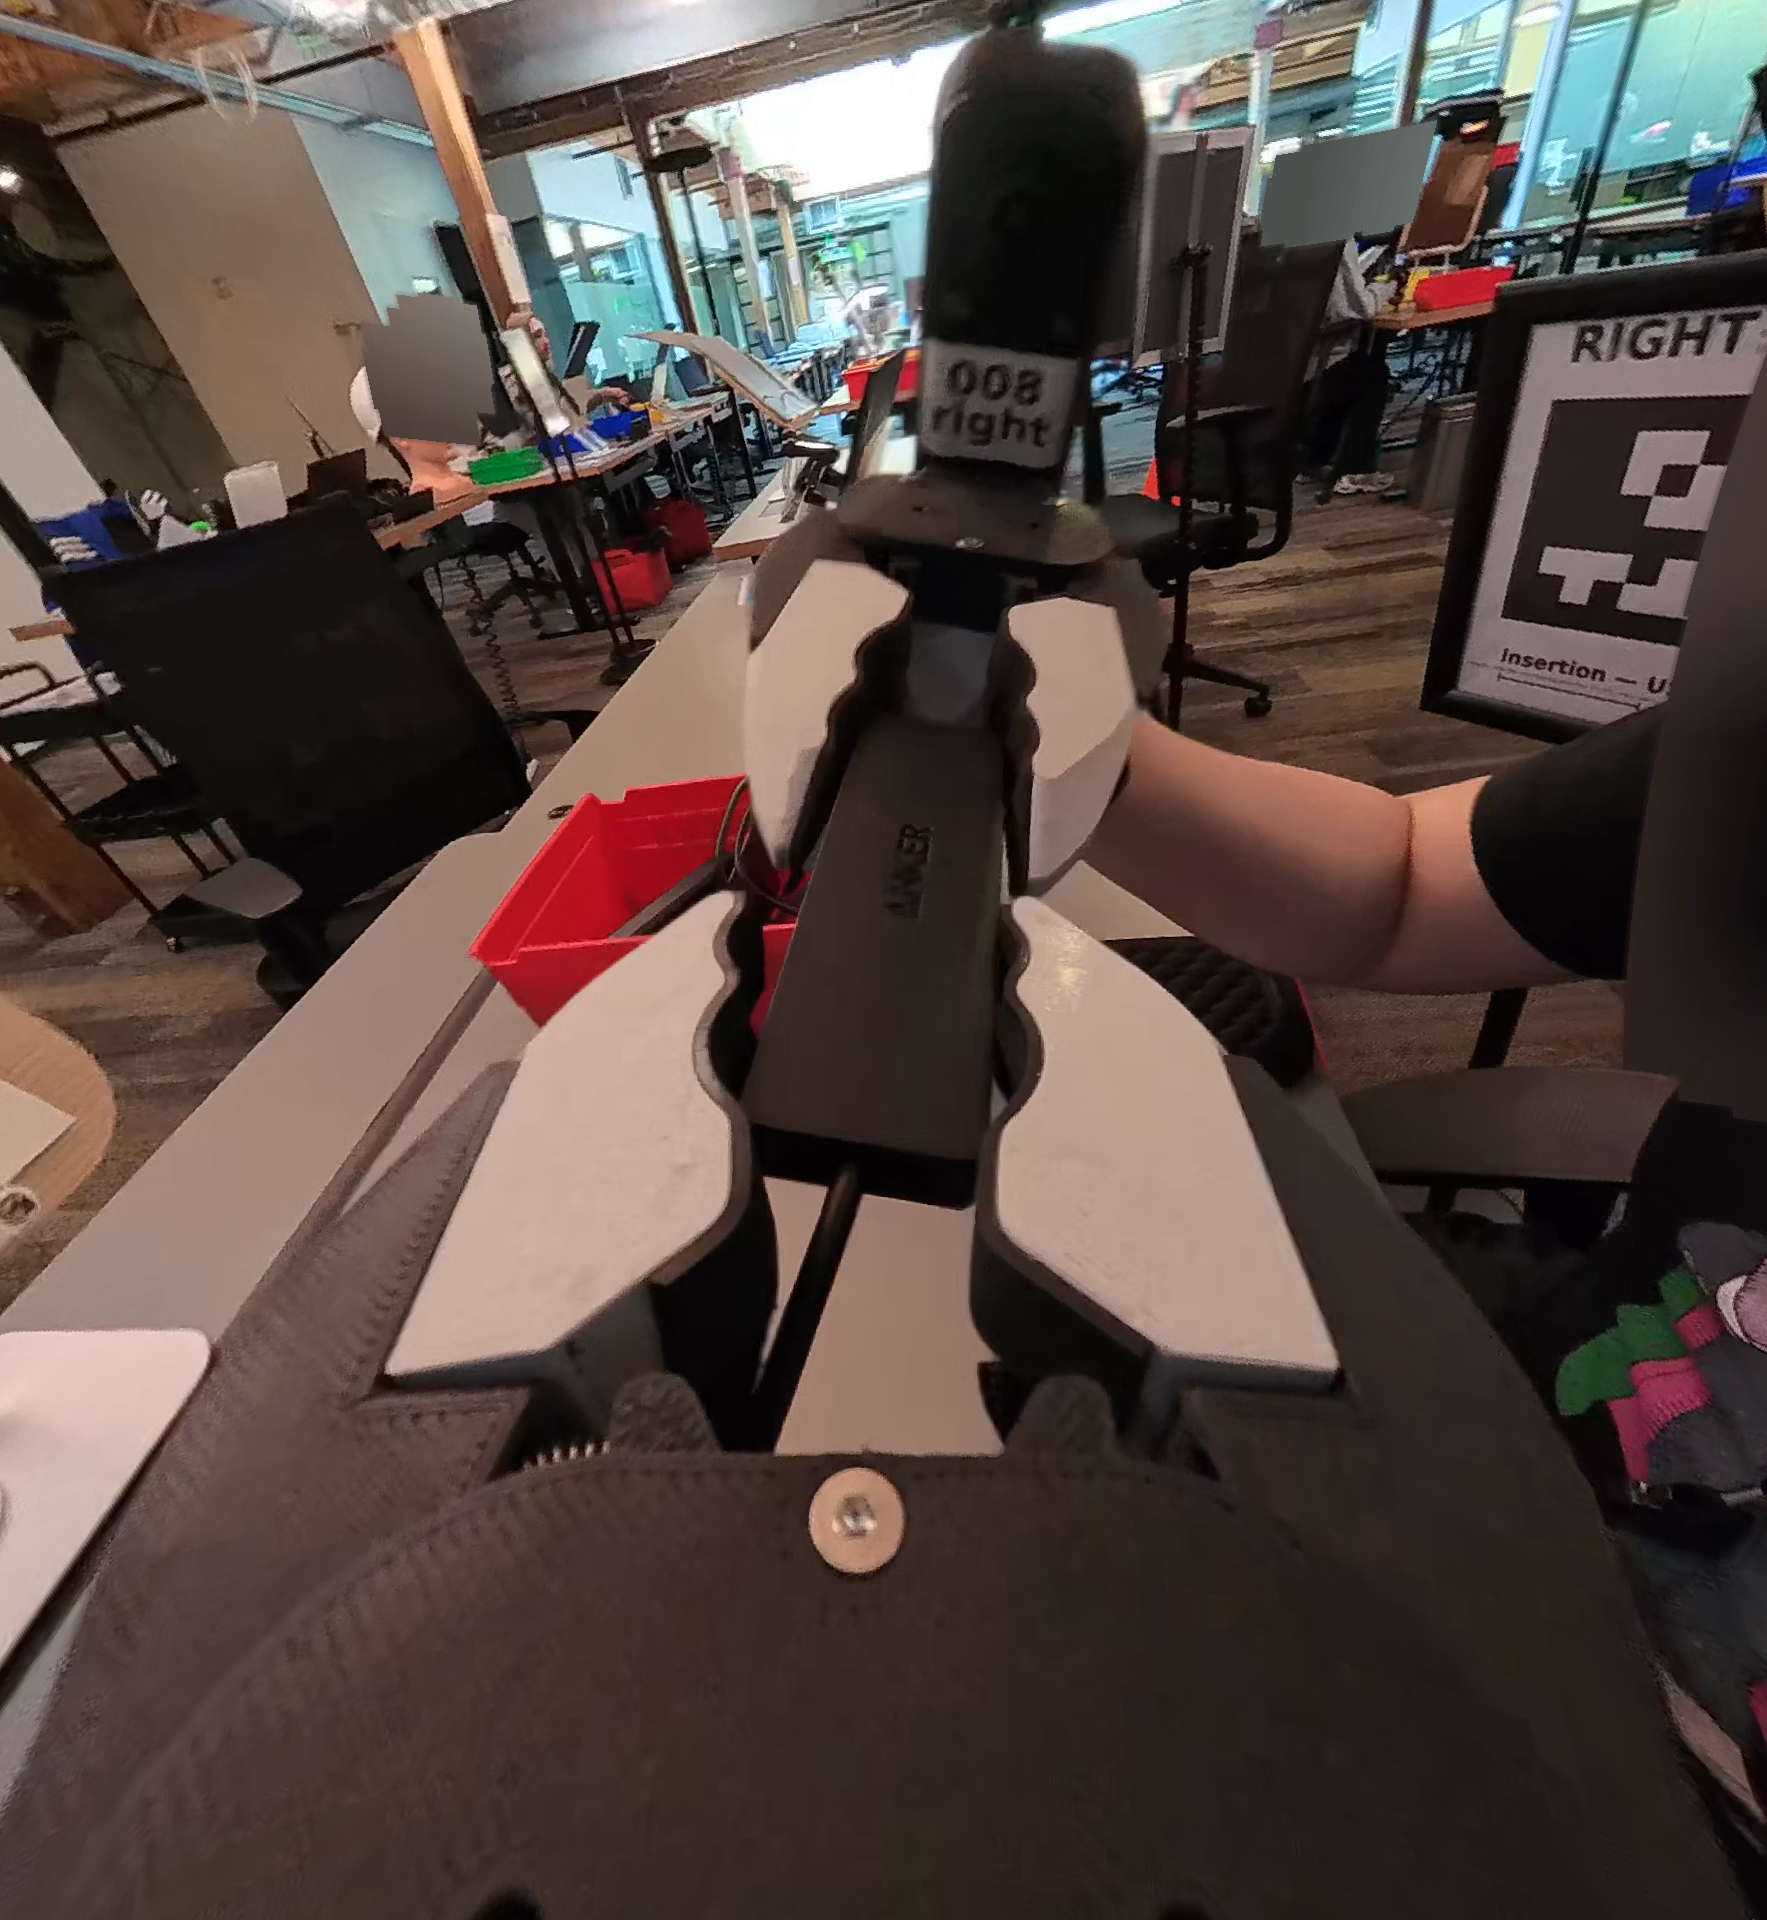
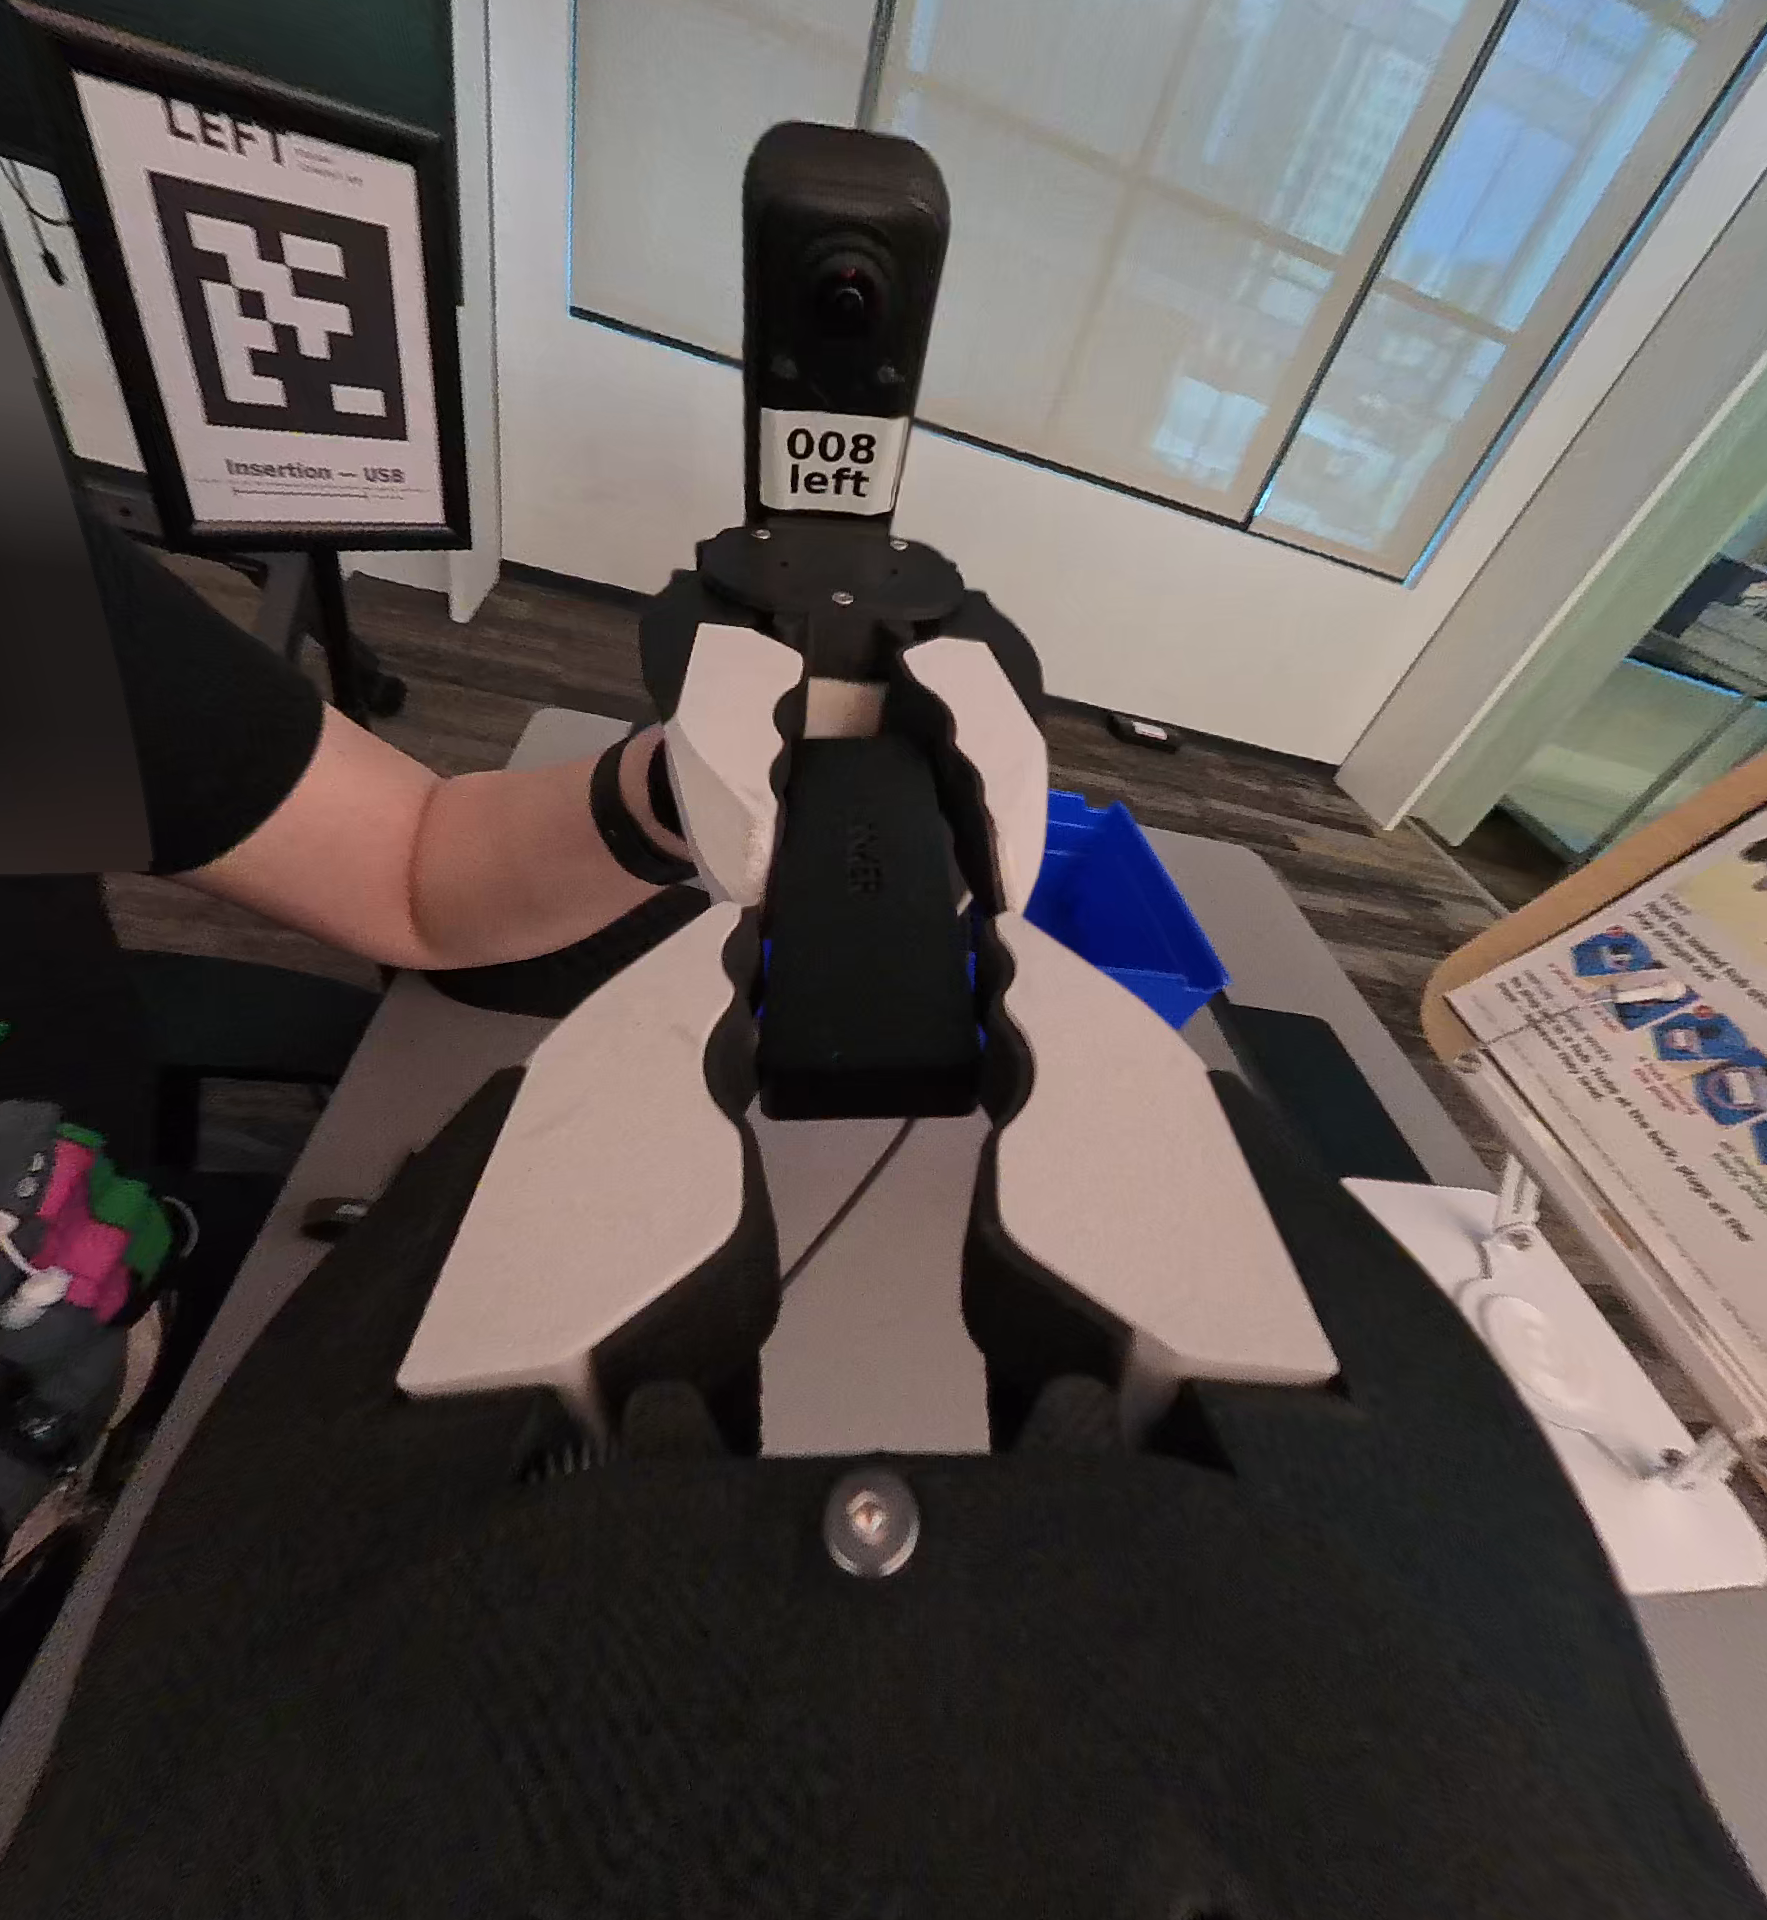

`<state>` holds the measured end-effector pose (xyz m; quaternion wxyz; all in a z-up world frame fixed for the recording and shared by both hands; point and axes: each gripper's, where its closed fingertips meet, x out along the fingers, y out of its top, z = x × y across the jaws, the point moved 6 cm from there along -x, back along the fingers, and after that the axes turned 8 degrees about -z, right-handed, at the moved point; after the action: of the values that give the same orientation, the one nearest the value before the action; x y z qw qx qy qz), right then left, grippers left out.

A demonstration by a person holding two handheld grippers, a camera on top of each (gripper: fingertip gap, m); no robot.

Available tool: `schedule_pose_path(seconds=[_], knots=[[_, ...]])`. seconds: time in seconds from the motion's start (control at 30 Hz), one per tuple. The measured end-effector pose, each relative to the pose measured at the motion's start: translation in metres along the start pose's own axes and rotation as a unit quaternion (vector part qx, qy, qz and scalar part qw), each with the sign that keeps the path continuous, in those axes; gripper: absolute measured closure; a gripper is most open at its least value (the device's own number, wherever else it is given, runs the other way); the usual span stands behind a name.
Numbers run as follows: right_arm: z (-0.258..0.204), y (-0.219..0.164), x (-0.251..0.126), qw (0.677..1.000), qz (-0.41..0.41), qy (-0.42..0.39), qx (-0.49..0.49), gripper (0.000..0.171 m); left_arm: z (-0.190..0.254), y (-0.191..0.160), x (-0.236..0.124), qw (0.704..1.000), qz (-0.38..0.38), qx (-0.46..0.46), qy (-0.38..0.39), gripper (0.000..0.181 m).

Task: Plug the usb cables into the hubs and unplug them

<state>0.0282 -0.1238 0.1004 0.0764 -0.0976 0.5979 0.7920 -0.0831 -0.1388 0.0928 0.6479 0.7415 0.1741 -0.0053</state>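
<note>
Stretching beneath everything is a long grey desk (image 1: pixel 359 1049), and all places below are given relative to the dark USB hub (image 1: pixel 884 966) held in the air above it. Both grippers are meeting nose to nose over the desk, each one gripping an opposite end of the same hub.

The left gripper (image 1: pixel 874 1023) is pinching the near end of the hub between its white jaws, and a thin black cable (image 1: pixel 811 1278) is trailing from that end down toward the desk. The right gripper (image 2: pixel 863 1023) is clamping the hub's other end in the same way, its jaws pressed onto the hub's long sides.

Beyond the hub in the left wrist view, a red bin (image 1: pixel 609 894) is sitting on the desk. Beyond the hub in the right wrist view, a blue bin (image 2: pixel 1118 914) is sitting there too. Whether a plug is seated in a port cannot be told.

The hub is looking like a rigid, light plastic bar with smooth sides, so it is probably inclined to slip. Holding it across its narrow flanks near an end, clear of the ports, seems the safest grip, while the cable is likely soft and springy.
</note>
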Motion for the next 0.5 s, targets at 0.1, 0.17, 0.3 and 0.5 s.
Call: schedule_pose_path(seconds=[0.1,0.17,0.3,0.5], knots=[[0.004,0.007,-0.003,0.998,-0.026,-0.045,-0.037,0.131,-0.010,-0.002,-0.003,0.999,-0.002,-0.014,0.044,0.112],[0.011,0.013,-0.015,0.994,-0.055,-0.080,-0.057,0.131,-0.015,0.001,-0.012,0.997,0.006,-0.012,0.073,0.105],[0.037,0.025,-0.047,0.977,-0.128,-0.147,-0.084,0.132,-0.025,0.009,-0.042,0.989,0.042,-0.004,0.141,0.109],[0.082,0.057,-0.097,0.924,-0.267,-0.241,-0.127,0.132,-0.035,0.015,-0.073,0.983,0.068,-0.029,0.168,0.114]])
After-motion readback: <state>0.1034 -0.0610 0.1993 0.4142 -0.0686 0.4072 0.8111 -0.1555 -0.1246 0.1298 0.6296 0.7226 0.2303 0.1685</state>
